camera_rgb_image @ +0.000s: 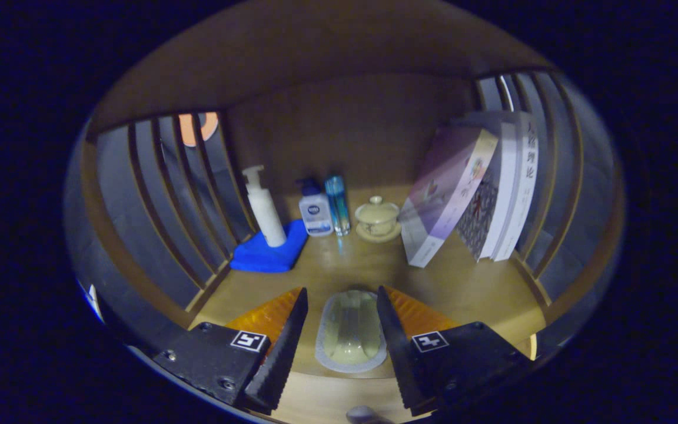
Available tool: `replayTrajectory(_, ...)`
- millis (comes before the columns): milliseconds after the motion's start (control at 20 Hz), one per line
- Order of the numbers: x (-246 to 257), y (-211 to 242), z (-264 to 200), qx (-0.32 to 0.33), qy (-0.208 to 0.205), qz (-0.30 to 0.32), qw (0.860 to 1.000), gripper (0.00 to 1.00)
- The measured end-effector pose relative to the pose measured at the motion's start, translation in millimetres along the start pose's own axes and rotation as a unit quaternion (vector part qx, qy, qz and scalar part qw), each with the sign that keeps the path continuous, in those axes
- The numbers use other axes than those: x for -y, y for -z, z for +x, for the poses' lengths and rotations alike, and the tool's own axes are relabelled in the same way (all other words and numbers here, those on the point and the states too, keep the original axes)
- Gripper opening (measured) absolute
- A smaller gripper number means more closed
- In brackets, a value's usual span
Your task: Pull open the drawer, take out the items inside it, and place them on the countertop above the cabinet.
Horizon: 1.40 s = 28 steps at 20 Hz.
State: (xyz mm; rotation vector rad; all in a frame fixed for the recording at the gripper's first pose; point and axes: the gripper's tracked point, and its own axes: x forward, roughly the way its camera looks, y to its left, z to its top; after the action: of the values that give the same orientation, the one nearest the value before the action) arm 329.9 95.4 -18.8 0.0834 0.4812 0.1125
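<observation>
I see my gripper spread apart, with a smooth oval pack lying flat between its fingers; I cannot tell if they touch it. The pack sits on the wooden surface. Beyond it stand a white pump bottle on a soft blue cloth, a round lidded cup and leaning books. Wooden slats fence both sides.

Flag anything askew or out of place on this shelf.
The books lean tilted rather than upright, right of the lidded cup. The pump bottle stands on a blue cloth. The gripper straddles a clear packet.
</observation>
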Motion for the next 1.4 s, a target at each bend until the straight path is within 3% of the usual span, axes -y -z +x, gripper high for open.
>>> replayTrajectory(250,-13,-7,-71,0.073,-0.007,-0.050,0.996,0.99)
replayTrajectory(500,-29,14,-154,0.163,-0.010,-0.080,0.983,0.99)
replayTrajectory(650,-26,59,-197,0.181,-0.015,-0.059,0.982,0.99)
replayTrajectory(850,2,114,-236,0.204,0.018,-0.044,0.978,0.99)
replayTrajectory(1100,21,184,-255,0.215,0.045,-0.063,0.974,0.99)
replayTrajectory(1400,33,265,-227,0.162,0.057,-0.050,0.984,0.99)
